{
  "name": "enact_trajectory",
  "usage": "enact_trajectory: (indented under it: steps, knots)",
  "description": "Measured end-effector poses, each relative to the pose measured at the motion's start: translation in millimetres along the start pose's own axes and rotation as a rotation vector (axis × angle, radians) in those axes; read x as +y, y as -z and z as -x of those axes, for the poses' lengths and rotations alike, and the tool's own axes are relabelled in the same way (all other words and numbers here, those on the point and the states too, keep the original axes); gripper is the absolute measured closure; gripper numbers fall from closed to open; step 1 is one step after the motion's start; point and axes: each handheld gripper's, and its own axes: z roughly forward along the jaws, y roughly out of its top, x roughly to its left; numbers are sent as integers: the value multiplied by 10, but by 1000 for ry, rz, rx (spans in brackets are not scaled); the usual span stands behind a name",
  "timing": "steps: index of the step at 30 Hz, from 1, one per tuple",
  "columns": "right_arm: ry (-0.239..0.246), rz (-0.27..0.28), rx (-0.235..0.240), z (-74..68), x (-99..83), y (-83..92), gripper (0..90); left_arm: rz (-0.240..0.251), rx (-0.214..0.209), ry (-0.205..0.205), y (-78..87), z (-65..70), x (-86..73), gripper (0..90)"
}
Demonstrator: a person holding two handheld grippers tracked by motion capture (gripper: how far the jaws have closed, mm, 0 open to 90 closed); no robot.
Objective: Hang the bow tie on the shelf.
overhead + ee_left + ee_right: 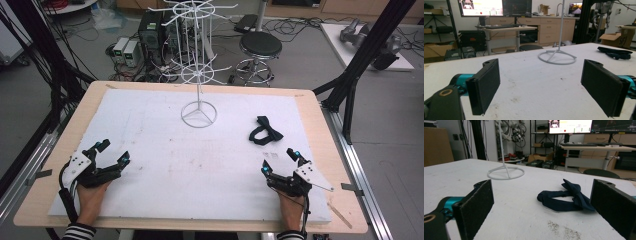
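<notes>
Your right gripper [280, 161] rests at five o'clock on the table [310, 107], jaws wide and empty. The bow tie [265, 131] lies just beyond at twelve. Your left gripper [113, 151], at seven o'clock, gapes wide too.

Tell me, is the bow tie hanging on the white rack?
No, the bow tie lies flat on the table, right of the white rack.

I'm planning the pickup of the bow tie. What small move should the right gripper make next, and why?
Probably ease the right gripper forward toward the bow tie. Its jaws stand open and empty, and the tie lies flat on the white mat just ahead of them, apart from the wire stand.
</notes>
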Motion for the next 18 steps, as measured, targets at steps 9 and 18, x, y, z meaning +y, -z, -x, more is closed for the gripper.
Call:
enact_trajectory:
  steps: [9, 18]
  knots:
    - [2, 5, 0, -2, -2, 5, 43, 5, 1, -1, 6, 0, -2, 161]
    - [6, 3, -2, 0, 0, -1, 43, 2, -1, 5, 2, -6, 0, 162]
